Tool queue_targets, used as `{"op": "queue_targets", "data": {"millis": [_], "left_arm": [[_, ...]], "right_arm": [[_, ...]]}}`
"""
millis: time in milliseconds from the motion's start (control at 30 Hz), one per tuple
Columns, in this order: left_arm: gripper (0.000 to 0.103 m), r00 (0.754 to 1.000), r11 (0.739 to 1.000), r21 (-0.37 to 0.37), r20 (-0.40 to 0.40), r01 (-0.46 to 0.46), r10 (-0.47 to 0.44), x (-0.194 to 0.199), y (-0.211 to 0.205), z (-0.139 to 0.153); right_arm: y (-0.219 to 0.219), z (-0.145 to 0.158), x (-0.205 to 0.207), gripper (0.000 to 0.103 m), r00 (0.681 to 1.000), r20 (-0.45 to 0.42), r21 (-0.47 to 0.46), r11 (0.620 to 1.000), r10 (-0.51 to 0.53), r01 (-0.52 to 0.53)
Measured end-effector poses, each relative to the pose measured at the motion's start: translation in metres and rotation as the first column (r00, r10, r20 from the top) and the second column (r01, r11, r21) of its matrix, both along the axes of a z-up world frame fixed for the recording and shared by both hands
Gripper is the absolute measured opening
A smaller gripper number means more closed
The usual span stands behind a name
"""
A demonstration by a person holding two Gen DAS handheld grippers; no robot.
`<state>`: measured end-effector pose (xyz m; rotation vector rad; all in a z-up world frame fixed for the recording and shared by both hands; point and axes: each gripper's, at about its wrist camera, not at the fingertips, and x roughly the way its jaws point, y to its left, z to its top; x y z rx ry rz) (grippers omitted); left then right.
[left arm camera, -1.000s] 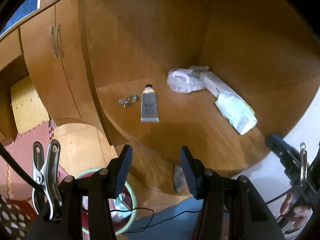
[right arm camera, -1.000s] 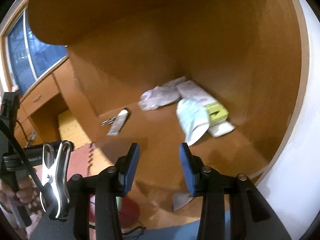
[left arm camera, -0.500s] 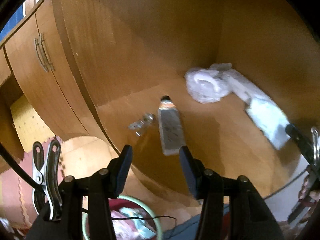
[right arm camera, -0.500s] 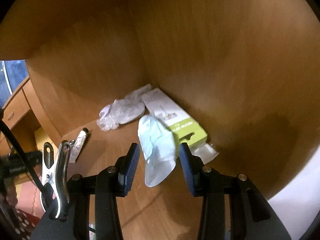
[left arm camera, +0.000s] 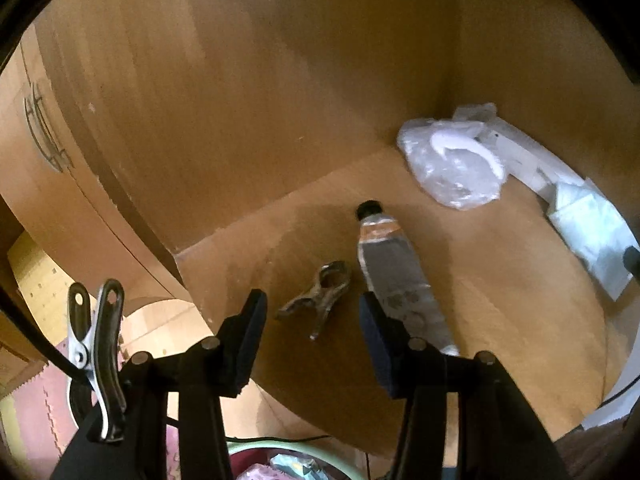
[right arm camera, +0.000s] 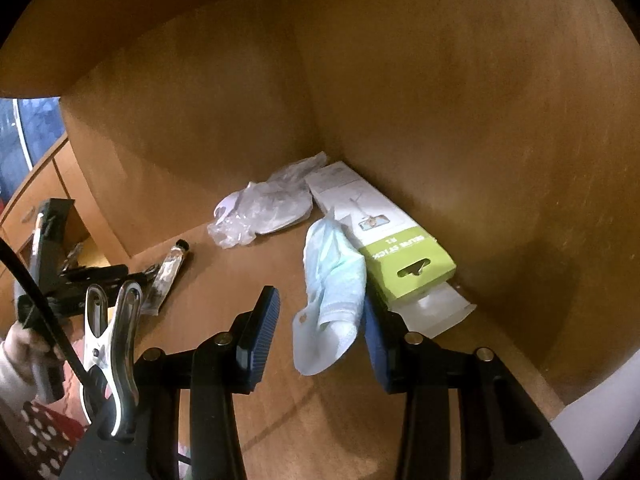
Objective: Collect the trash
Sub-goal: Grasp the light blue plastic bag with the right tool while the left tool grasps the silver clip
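Observation:
On a wooden shelf (left arm camera: 500,300) lie a small metal clip (left arm camera: 320,298), a flattened silver tube (left arm camera: 396,276) with a black cap, a crumpled clear plastic bag (left arm camera: 452,164) and a pale blue mask (right arm camera: 332,280). My left gripper (left arm camera: 314,324) is open just above the shelf's front. The clip shows between its fingertips, and the tube runs past the right finger. My right gripper (right arm camera: 318,326) is open with the mask's lower end between its blue pads (right arm camera: 264,320). The mask leans on a green and white box (right arm camera: 384,240).
The shelf sits in a corner with wooden walls (right arm camera: 440,100) at the back and right. The bag (right arm camera: 264,208) and tube (right arm camera: 168,276) lie left of the mask. A green-rimmed bin (left arm camera: 280,454) holding scraps stands below the shelf edge. A hand (right arm camera: 20,344) holds the other tool.
My left gripper has come forward and down over the shelf, so the clip now lies between its fingers. My right gripper closed in on the mask and has since held still.

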<state>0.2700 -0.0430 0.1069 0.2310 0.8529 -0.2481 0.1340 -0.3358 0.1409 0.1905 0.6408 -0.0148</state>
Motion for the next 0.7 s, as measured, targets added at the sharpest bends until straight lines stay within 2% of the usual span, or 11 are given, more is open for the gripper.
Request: {"op": "queue_targets", "data": {"millis": [67, 167, 367, 533, 567, 700], "left_arm": [[0.04, 1.0, 1.0, -0.009, -0.006, 0.005, -0.005, 0.003, 0.005, -0.004], [0.034, 0.999, 0.999, -0.034, -0.014, 0.038, -0.039, 0.004, 0.009, -0.007], [0.032, 0.994, 0.994, -0.02, -0.014, 0.109, -0.11, 0.006, 0.002, -0.008], [0.03, 0.993, 0.993, -0.022, -0.025, 0.119, -0.12, 0.009, -0.006, -0.008], [0.025, 0.992, 0.992, -0.025, -0.025, 0.123, -0.124, 0.009, -0.006, -0.008], [0.025, 0.993, 0.991, -0.072, -0.022, 0.114, -0.116, -0.004, -0.002, -0.006]], "right_arm": [[-0.001, -0.001, 0.0, 0.042, 1.0, 0.0, -0.002, 1.0, 0.003, -0.003], [-0.003, -0.002, 0.001, 0.042, 1.0, -0.003, 0.007, 1.0, 0.003, -0.003], [-0.004, -0.002, 0.003, 0.042, 1.0, -0.002, 0.021, 1.0, 0.004, -0.004], [-0.007, 0.001, 0.0, 0.042, 1.0, 0.015, 0.025, 1.0, -0.006, 0.006], [-0.008, 0.001, 0.0, 0.042, 1.0, 0.016, 0.03, 1.0, -0.009, 0.008], [-0.014, 0.002, -0.001, 0.042, 1.0, 0.014, 0.08, 0.997, -0.01, 0.009]]}}
